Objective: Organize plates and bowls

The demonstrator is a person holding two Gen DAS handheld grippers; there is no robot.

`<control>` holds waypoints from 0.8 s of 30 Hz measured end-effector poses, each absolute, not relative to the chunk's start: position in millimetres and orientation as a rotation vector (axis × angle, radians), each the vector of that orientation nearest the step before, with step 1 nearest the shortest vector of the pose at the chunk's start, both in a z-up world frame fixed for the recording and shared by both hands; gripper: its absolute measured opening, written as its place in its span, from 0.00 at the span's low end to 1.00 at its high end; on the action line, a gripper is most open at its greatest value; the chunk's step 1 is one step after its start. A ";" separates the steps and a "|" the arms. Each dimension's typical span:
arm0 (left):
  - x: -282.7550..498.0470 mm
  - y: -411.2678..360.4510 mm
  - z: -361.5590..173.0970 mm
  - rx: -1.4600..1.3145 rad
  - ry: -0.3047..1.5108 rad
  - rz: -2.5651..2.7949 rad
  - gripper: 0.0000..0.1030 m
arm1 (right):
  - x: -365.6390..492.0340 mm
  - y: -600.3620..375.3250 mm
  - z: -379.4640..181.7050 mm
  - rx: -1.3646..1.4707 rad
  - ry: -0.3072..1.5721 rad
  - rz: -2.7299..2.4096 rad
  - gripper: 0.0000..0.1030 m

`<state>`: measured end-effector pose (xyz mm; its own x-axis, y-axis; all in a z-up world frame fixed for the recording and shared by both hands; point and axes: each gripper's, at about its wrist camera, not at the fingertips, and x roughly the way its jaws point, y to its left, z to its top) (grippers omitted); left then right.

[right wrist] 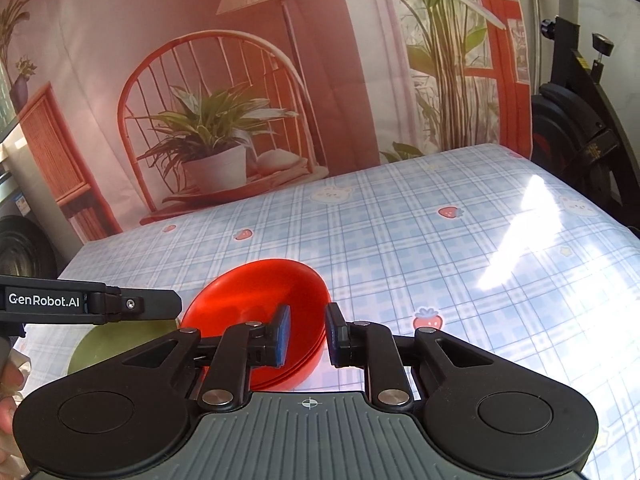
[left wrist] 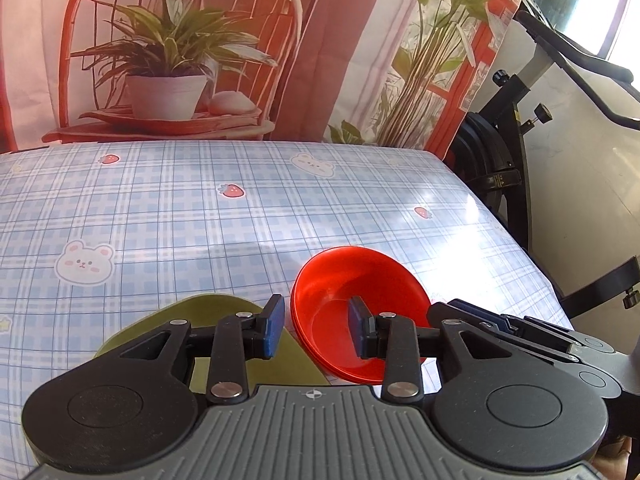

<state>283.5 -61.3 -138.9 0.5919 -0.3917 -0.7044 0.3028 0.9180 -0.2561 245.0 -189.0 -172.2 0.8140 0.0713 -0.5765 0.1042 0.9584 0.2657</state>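
A stack of red bowls sits on the checked tablecloth, also shown in the right wrist view. A green plate lies just left of it, partly hidden under the left gripper, and shows at the lower left of the right wrist view. My left gripper is open, its jaws straddling the bowls' left rim, one finger inside the bowl. My right gripper is open, its jaws on either side of the bowls' right rim. I cannot tell if either touches the rim.
The table carries a blue plaid cloth with bears and strawberries. A printed backdrop hangs behind its far edge. An exercise bike stands off the right edge. The left gripper's body reaches in at the left of the right wrist view.
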 end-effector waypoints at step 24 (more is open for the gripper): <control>317.6 -89.2 -169.0 -0.024 0.919 -0.417 0.35 | 251.5 -198.3 -203.9 0.480 0.662 -0.023 0.22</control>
